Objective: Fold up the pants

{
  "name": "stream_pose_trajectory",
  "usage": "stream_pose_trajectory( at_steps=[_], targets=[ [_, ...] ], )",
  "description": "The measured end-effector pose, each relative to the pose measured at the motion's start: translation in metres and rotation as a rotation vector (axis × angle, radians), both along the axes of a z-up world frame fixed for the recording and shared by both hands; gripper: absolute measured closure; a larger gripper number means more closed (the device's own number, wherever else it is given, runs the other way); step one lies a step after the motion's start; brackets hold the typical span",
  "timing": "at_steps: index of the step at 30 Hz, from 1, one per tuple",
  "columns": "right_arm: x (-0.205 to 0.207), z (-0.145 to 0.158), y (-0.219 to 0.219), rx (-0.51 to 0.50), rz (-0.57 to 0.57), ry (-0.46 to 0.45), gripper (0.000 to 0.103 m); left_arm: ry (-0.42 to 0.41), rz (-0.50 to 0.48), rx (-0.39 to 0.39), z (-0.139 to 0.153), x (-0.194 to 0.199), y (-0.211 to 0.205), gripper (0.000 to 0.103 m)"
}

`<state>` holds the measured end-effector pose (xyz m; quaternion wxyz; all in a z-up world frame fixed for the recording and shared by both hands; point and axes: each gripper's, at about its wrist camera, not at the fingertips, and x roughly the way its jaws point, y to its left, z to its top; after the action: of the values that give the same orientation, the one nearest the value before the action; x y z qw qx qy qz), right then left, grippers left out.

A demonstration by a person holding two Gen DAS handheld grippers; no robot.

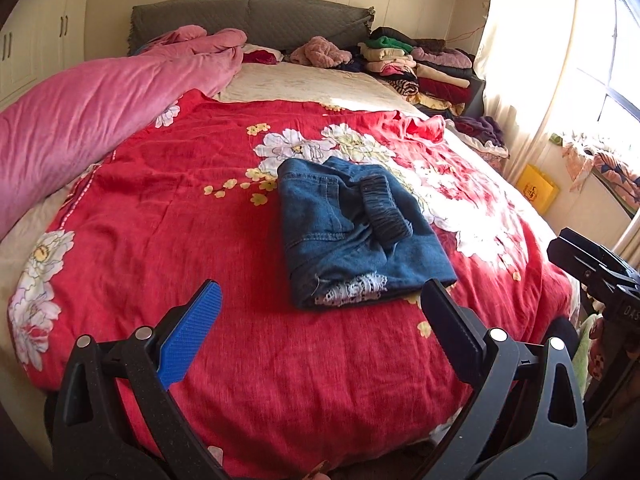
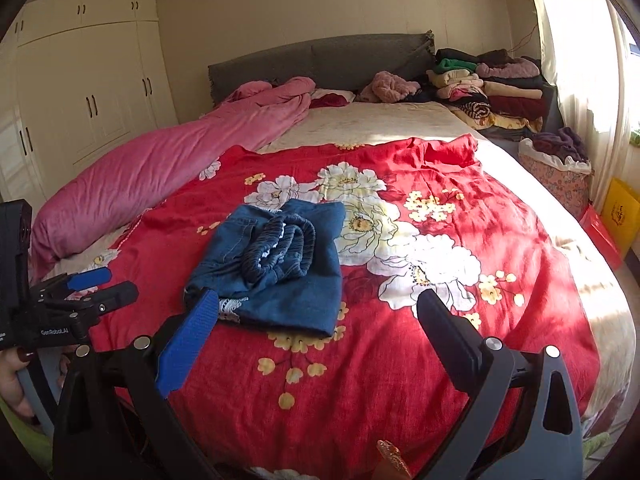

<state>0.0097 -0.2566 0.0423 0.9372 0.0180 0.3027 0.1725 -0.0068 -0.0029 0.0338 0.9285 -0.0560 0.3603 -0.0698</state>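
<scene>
Denim pants (image 1: 360, 232) lie folded into a compact bundle near the middle of a red floral bedspread (image 1: 200, 220), with the dark elastic waistband (image 1: 386, 210) doubled over on top and a strip of white lace showing at the near edge. From both wrist views I judge the folding essentially finished, since the bundle sits squared and nothing is gripping it.

My left gripper (image 1: 320, 320) hangs above the near part of the bedspread, just short of the bundle, its two fingers spread wide with nothing between them. My right gripper (image 2: 318, 330) is likewise spread and empty, held low beside the bundle's near right corner. I read both as parked clear so the fold is not disturbed.

The right wrist view shows the left gripper off to the side, with a hand (image 2: 14, 376) on its handle.

Along the left of the bed runs a rolled pink quilt (image 1: 80, 120), pushed aside, likely to give flat working room. Stacked folded clothes (image 1: 404, 60) sit by the grey headboard (image 1: 248, 20), which may be where the bundle belongs. Sunlight from a window (image 1: 612, 80) washes out the right edge.
</scene>
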Motion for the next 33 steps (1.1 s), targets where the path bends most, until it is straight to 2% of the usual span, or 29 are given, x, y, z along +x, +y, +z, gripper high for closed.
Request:
stream_pose_trajectory(
  at_steps=[14,33],
  targets=[
    [0.01,-0.051,0.013,-0.051,0.0,0.123,0.004,0.084,0.018,-0.005,-0.039,-0.001,0.004,0.01],
    [0.008,-0.05,0.014,-0.053,0.012,0.12,0.004,0.1,0.028,0.021,-0.04,0.001,0.001,0.01]
  ],
)
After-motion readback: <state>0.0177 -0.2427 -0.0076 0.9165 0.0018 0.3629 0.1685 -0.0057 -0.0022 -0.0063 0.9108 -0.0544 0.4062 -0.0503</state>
